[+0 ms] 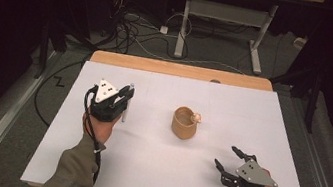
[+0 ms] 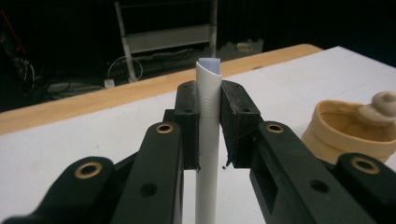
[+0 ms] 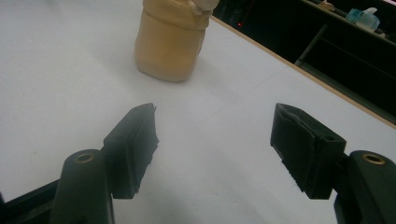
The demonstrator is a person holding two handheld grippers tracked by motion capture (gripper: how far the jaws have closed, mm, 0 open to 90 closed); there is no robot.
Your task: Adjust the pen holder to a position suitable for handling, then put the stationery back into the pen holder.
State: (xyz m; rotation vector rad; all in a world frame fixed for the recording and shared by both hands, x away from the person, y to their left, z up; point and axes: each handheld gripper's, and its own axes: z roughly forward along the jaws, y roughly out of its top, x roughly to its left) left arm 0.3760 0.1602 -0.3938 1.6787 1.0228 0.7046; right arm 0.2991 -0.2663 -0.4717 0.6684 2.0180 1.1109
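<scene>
Left gripper [image 2: 208,135], left of centre in high view, jaws clenched on upright white tube [image 2: 208,140], long axis vertical; tan cup [image 1: 184,122] mid-frame on counter [image 1: 143,165], right of tube, nearer than released right gripper [image 1: 228,163] at lower right.

A wooden table [image 1: 109,58] carries a white sheet [image 1: 152,172], on which a tan cup [image 1: 184,122] stands.

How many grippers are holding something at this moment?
1. The left gripper is shut on the white tube, held upright at the table's left. The right gripper is open over bare white table, near the tan cup.
</scene>
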